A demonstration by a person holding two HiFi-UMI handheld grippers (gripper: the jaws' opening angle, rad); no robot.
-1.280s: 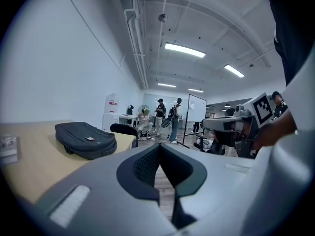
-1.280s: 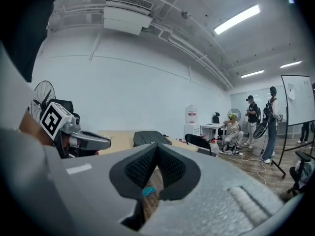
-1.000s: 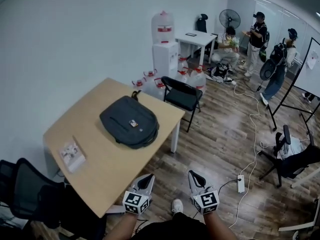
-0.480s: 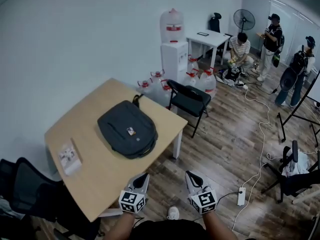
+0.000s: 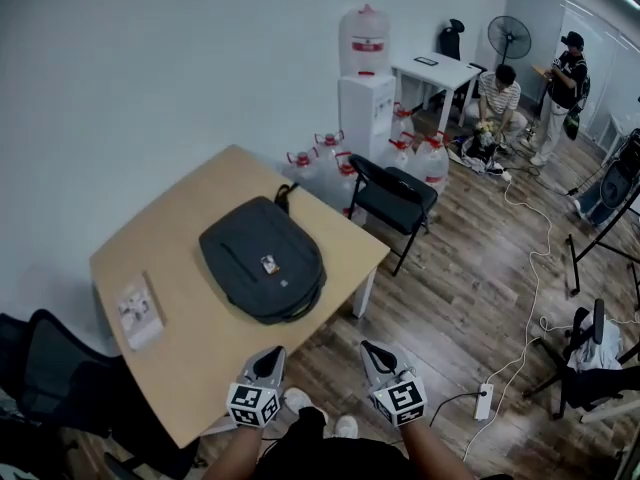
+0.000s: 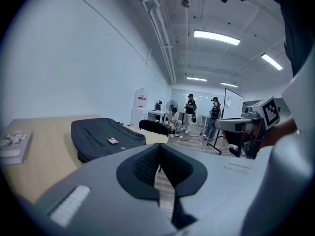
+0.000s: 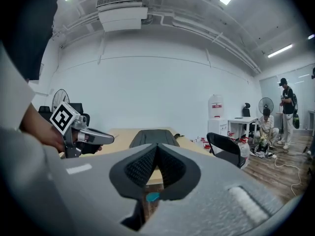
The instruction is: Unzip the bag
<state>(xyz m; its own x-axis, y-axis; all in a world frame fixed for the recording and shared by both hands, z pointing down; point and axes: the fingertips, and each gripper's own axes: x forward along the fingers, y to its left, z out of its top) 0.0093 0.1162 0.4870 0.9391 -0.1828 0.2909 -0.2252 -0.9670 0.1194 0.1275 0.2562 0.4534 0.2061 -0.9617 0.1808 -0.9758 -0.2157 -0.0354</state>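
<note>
bag (image 5: pixel 262 271) lies flat mid-table, zipped, ready for unzipping. both grippers (left (image 5: pixel 266 364), right (image 5: pixel 376 355)) hang off the near edge, jaws pressed together, empty.

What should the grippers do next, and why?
Probably bring both forward over the table toward the bag. The bag lies flat on the table with nothing touching it. The left gripper and right gripper are shut and empty by the table's near edge, well short of the bag. The zipper pull can't be made out from here.
</note>
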